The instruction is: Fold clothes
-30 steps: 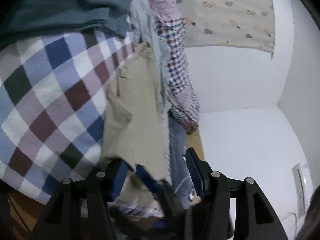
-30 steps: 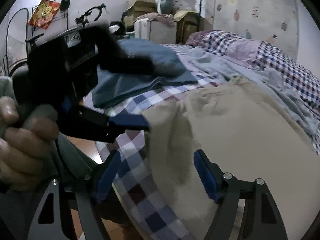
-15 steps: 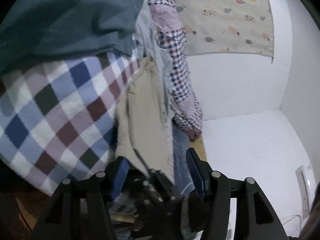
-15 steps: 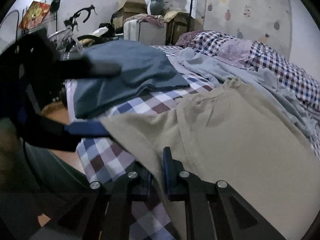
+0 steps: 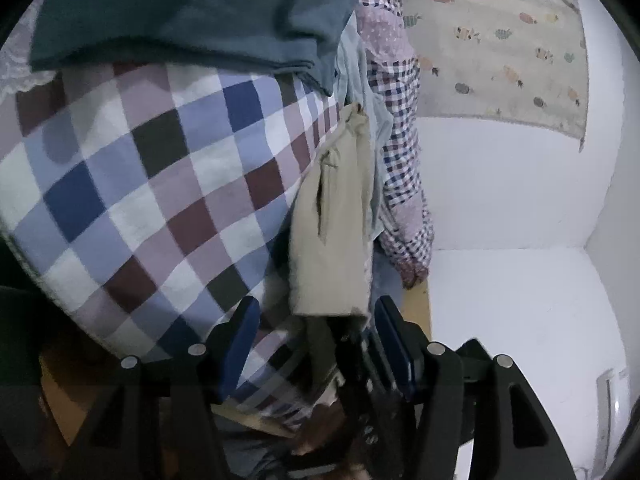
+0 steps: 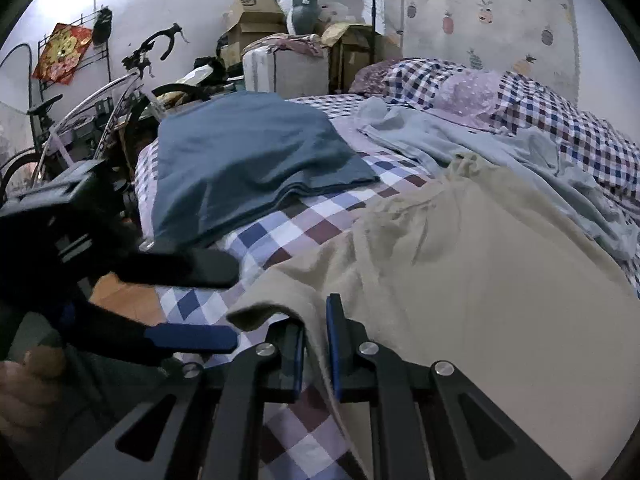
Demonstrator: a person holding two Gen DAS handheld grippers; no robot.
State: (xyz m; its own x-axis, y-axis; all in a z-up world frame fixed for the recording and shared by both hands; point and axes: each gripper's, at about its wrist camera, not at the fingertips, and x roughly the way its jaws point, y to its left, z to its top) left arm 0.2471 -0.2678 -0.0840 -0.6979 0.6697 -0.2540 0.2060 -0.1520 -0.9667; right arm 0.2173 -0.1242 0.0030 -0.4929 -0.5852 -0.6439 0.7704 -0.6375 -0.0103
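A beige garment (image 6: 460, 280) lies spread on the bed, its near corner pinched in my right gripper (image 6: 316, 320), which is shut on the fabric's edge. In the left wrist view the same beige garment (image 5: 332, 216) runs towards my left gripper (image 5: 316, 308), whose blue-padded fingers stand wide open on either side of its lower edge. From the right wrist view, the left gripper (image 6: 234, 304) sits open just left of the lifted corner, held by a hand (image 6: 24, 380). A folded dark blue garment (image 6: 248, 168) rests further back on the bed.
The bed's checked sheet (image 6: 288, 232) shows between the garments. A crumpled pale blue cloth (image 6: 480, 148) and checked pillows (image 6: 540, 100) lie behind. A bicycle (image 6: 100, 100) and stacked boxes (image 6: 256, 12) crowd the far left side. A white wall (image 5: 500, 184) is on the other side.
My right gripper, open a second ago, has shut on the beige garment's edge and lifted the corner slightly. The left gripper has stayed open and drawn back a little from the fabric.
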